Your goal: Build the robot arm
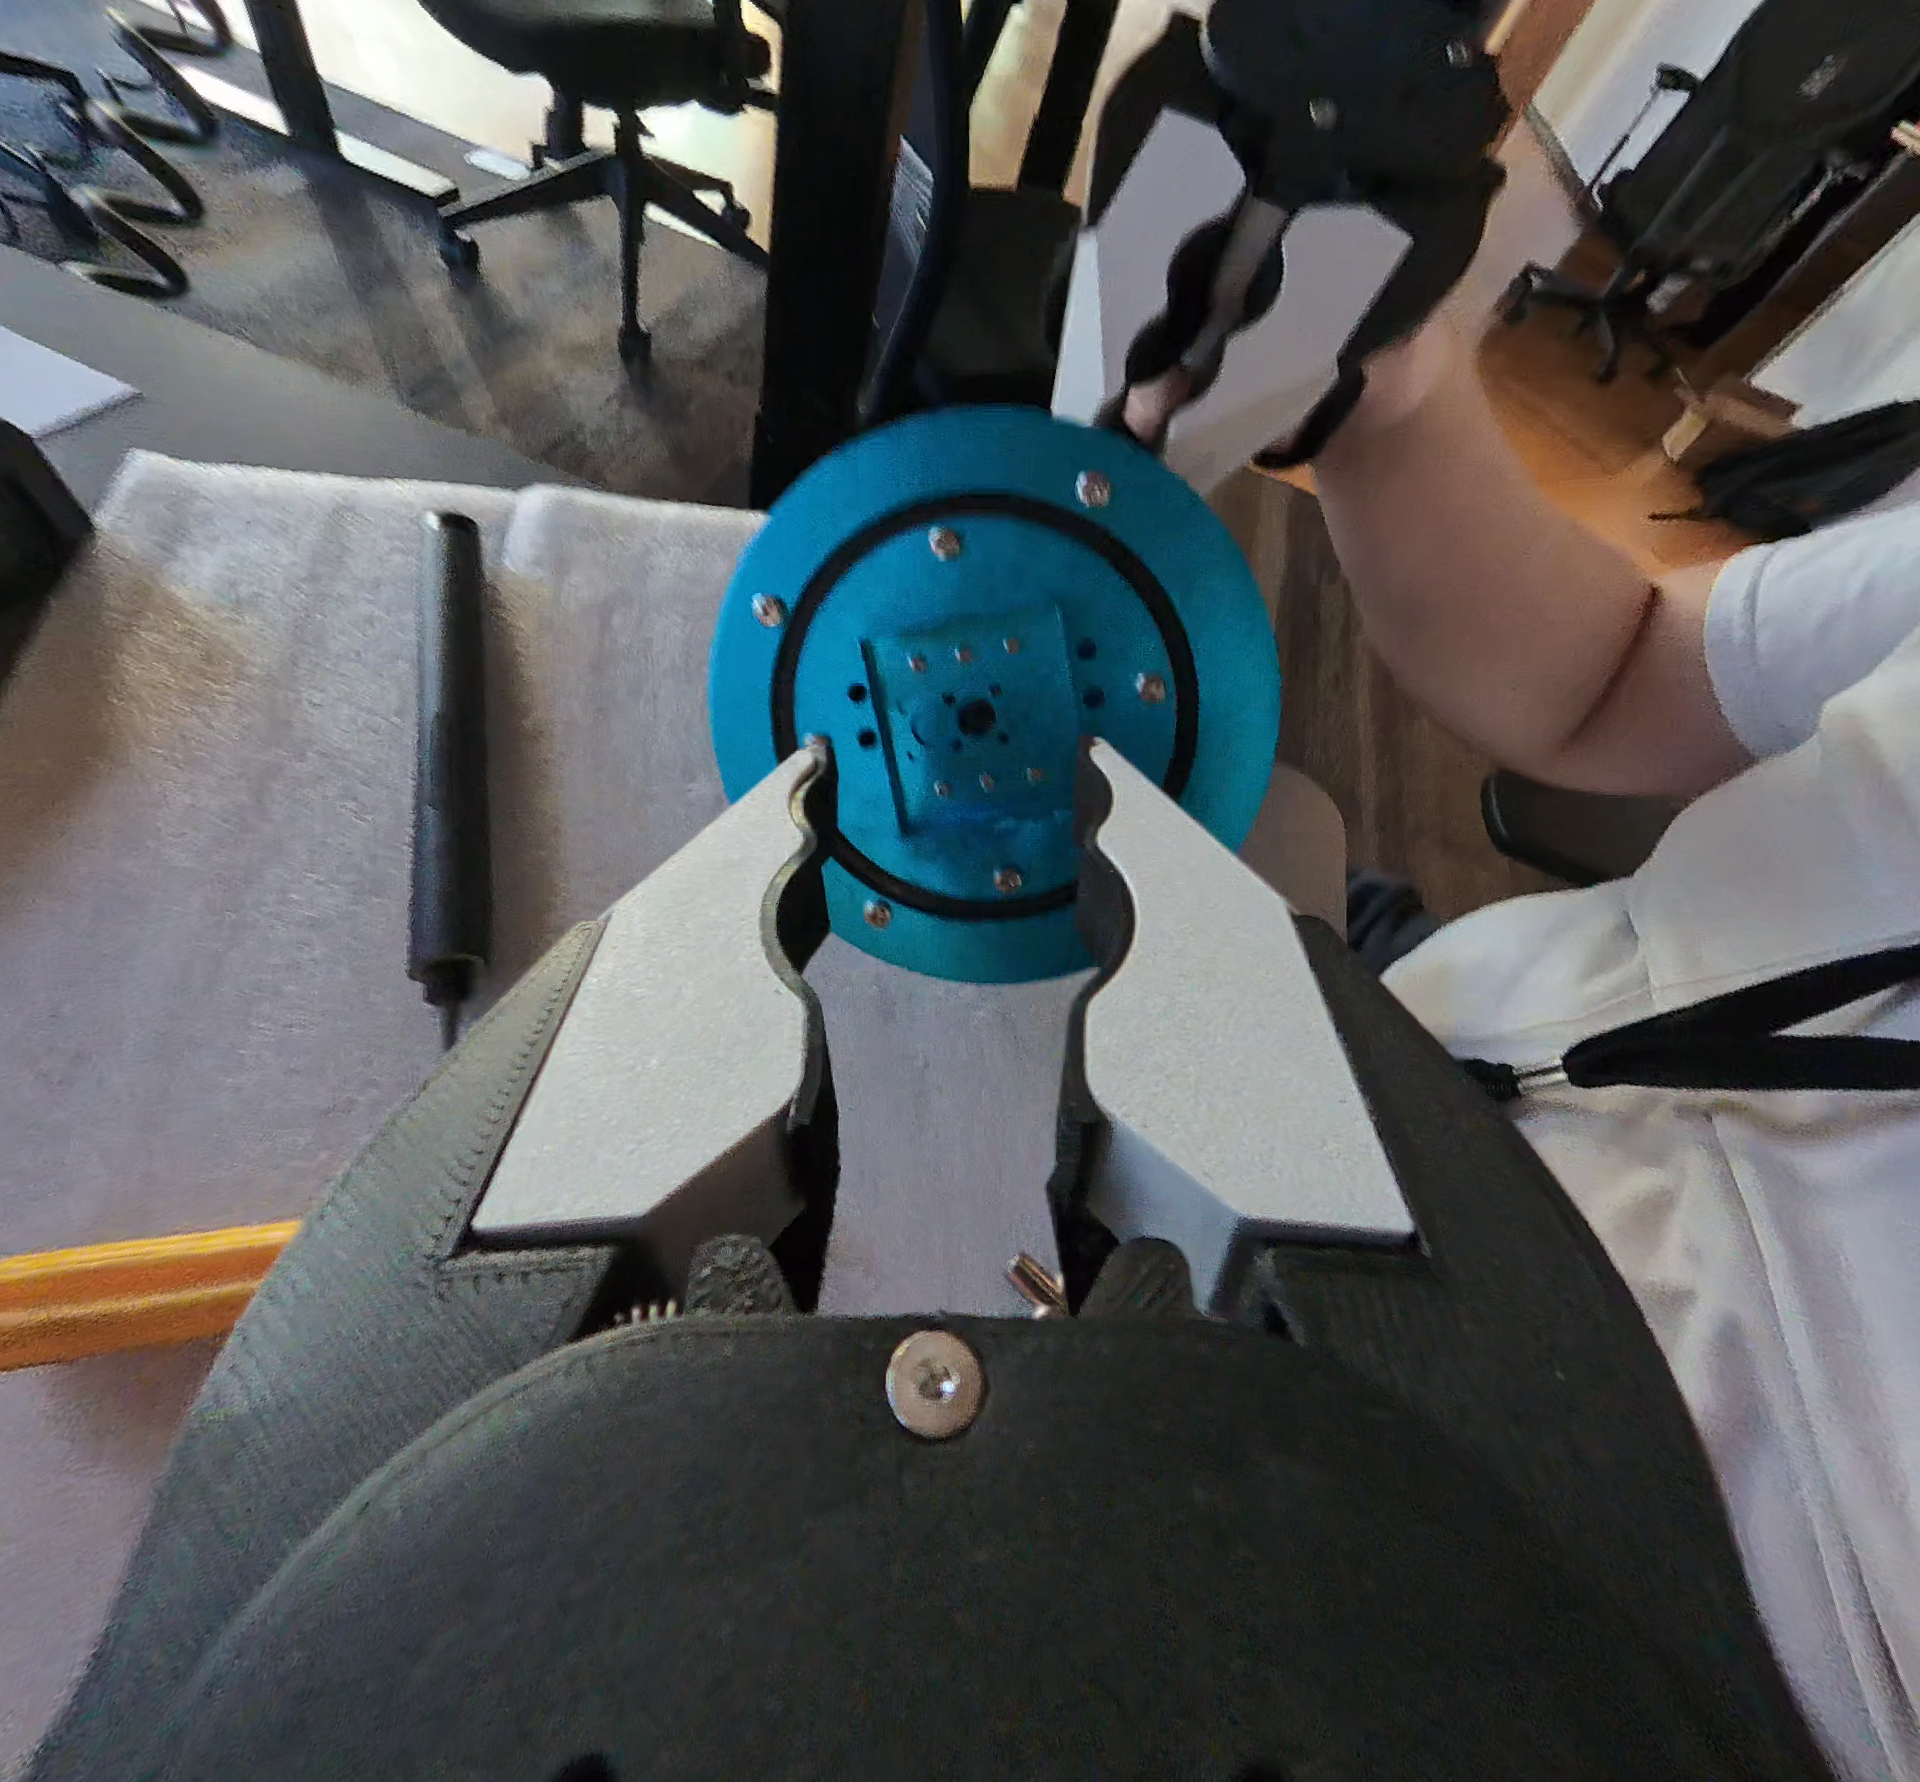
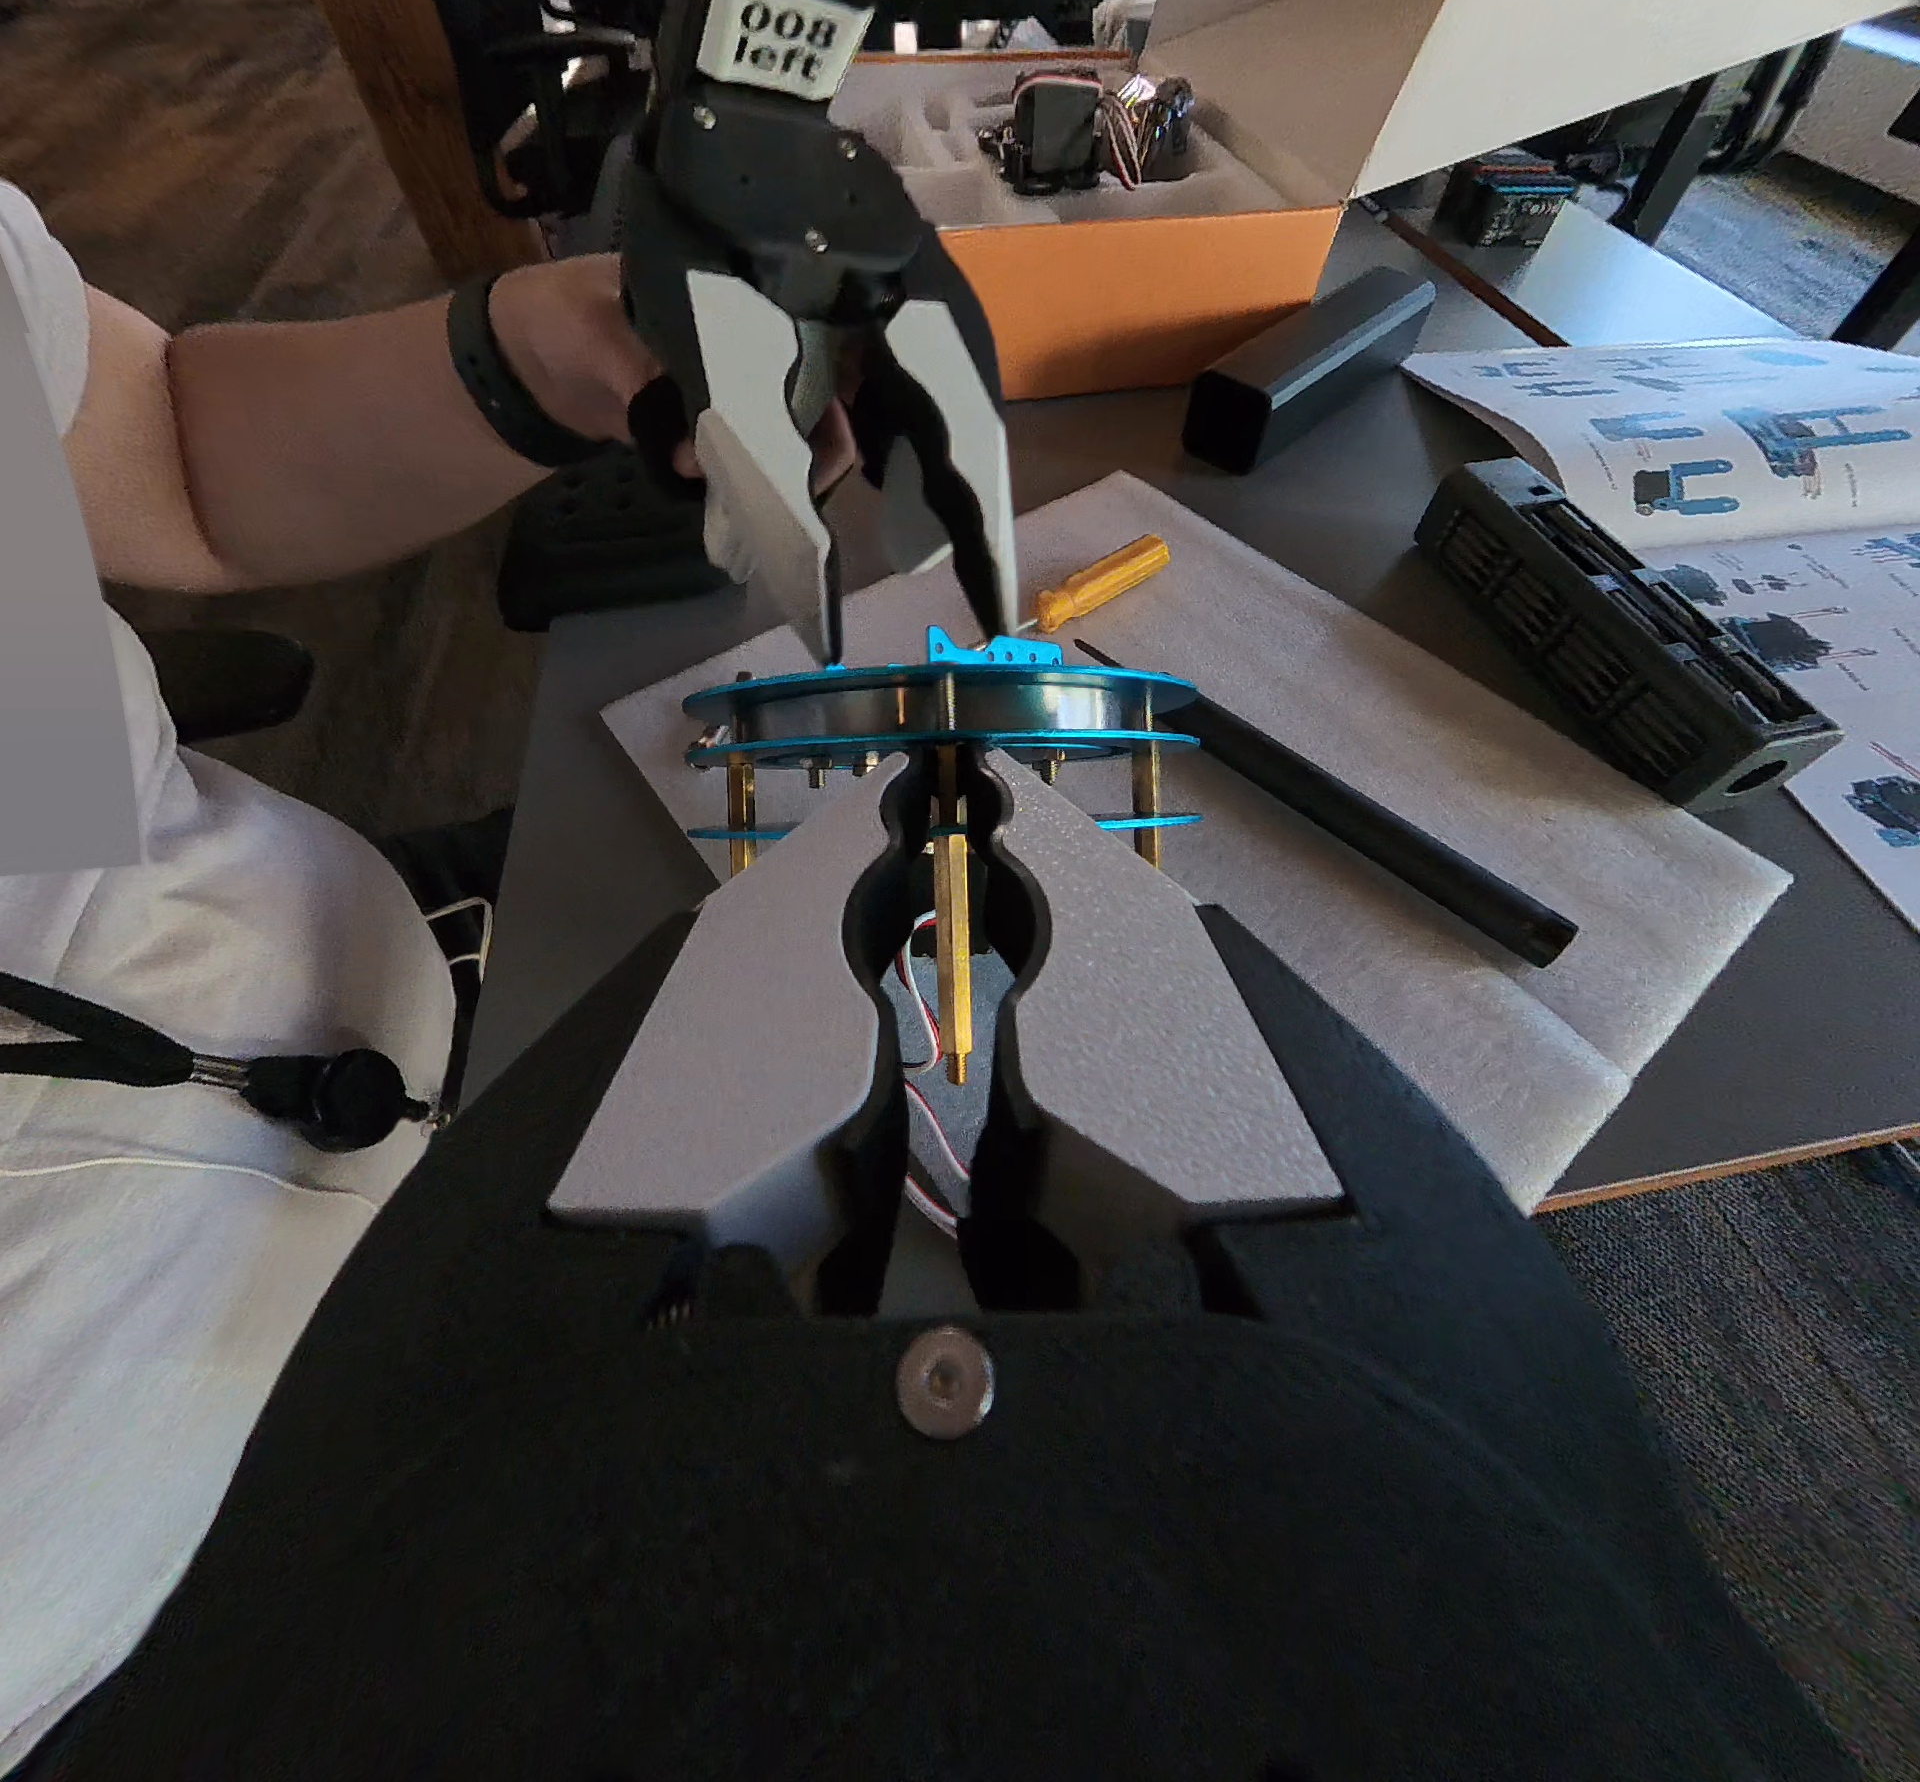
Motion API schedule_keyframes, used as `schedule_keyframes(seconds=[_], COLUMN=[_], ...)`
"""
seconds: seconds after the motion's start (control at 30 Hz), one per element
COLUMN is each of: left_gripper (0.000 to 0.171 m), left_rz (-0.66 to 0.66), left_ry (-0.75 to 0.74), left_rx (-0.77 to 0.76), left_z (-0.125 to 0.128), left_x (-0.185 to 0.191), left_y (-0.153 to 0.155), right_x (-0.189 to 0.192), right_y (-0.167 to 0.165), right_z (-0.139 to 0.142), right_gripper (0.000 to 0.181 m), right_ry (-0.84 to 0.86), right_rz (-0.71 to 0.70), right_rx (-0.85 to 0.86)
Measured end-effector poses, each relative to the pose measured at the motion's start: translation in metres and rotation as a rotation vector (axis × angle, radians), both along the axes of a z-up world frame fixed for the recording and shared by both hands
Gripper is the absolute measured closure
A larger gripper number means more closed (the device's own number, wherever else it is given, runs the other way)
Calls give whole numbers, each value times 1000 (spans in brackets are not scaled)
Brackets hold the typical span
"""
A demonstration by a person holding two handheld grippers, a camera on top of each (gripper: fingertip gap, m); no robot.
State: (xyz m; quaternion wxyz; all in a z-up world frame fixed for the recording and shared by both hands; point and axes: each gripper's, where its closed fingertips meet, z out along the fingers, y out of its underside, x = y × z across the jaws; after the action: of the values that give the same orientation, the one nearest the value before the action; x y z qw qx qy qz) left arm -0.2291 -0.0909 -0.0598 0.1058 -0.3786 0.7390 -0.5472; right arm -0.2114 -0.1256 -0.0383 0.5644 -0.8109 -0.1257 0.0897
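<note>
One blue anodised metal assembly (image 2: 940, 693) sits in the middle of it all: three round plates stacked on brass standoffs, with a shiny steel ring sandwiched between the top two and a little perforated blue bracket (image 1: 971, 719) on the top face. It's held just above a white foam sheet (image 2: 1351, 797) on the grey tabletop (image 2: 1766, 1026).

The right gripper (image 2: 940, 776) comes in from the side with its fingers nearly closed around one brass standoff (image 2: 951, 901), tips tucked under the second plate (looks like a pinch, though there's a sliver of gap lower down). The left gripper (image 1: 951, 745) points down at the top plate, spread open, with a fingertip (image 1: 816, 750) on either side of the bracket; I can't tell if they actually touch it.

On the foam: one black cylindrical driver handle (image 2: 1371, 839), smooth and matte, and one small yellow plastic screwdriver (image 2: 1101, 579). Off the foam there's one black ribbed bit case (image 2: 1621, 652) lying on an open printed manual (image 2: 1766, 444), plus one dark rectangular tube (image 2: 1309, 361).

Behind that, one orange cardboard box (image 2: 1132, 288) with its white lid flipped up, lined with grey foam, holding a cluster of black servo-looking parts with wires (image 2: 1091, 127).
</note>
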Motion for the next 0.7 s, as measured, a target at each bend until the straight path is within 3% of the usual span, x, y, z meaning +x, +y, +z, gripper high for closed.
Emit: schedule_keyframes(seconds=[0.17,0.47,0.53,0.63,0.7], left_gripper=[135,133,151,134,116], left_rz=[-19,-55,-84,9,-12], left_ry=[13,6,-27,-38,41], left_rx=[-15,17,-28,-180,-219], left_z=[-7,-5,7,26,17], left_x=[-5,-9,-14,-1,5], left_y=[-9,-21,-22,0,6], right_x=[3,-2,-5,-14,-18], right_y=[-6,-20,-25,-36,-42], right_z=[0,-3,-4,-9,-12], right_gripper=[177,177,177,177,177], right_ry=[20,2,-10,-62,-97], right_rz=[-2,48,66,131,151], right_rx=[59,152,174,210,226])
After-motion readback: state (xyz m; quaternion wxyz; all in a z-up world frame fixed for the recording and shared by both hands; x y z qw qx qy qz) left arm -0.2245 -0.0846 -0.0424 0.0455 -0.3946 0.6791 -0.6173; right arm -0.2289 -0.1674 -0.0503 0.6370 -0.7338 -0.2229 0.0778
